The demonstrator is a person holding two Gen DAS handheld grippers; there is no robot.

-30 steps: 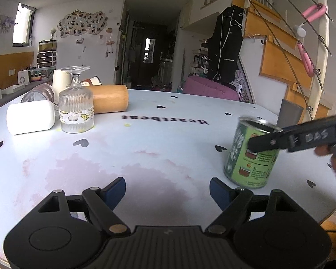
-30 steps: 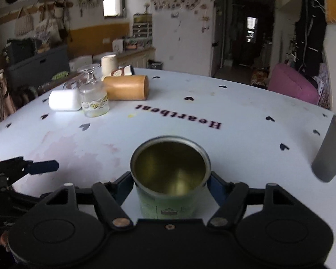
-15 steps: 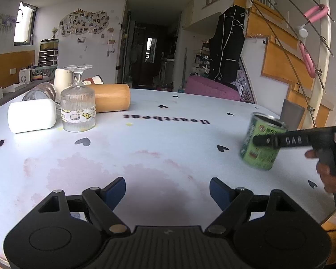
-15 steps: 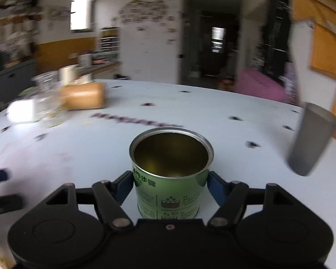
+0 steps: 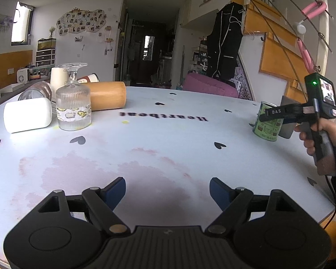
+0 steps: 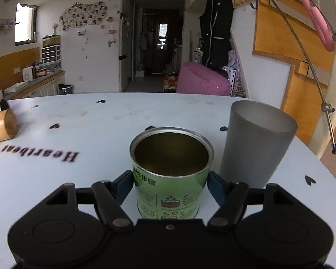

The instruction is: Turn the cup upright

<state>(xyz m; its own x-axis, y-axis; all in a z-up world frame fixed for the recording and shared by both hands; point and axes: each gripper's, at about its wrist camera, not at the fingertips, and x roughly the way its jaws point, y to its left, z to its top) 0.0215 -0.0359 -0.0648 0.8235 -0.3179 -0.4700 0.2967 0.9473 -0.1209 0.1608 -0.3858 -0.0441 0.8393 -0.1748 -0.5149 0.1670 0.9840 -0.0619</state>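
Observation:
A green tin cup (image 6: 171, 170) stands upright with its mouth up, between the blue pads of my right gripper (image 6: 170, 185), which is shut on it. In the left wrist view the same cup (image 5: 267, 122) is at the table's far right, held by the right gripper (image 5: 277, 112) just in front of a grey tumbler (image 5: 286, 121). I cannot tell whether the cup touches the table. My left gripper (image 5: 167, 189) is open and empty over the near part of the table.
The grey tumbler (image 6: 256, 143) stands close right of the cup. At far left lie a white cup (image 5: 28, 114), a wooden cup (image 5: 107, 95) and an upside-down stemmed glass (image 5: 73, 106). The table edge (image 5: 324, 210) is near right.
My right gripper has carried the green cup to the right and farther away, up beside the grey tumbler. The left gripper has stayed in place, open.

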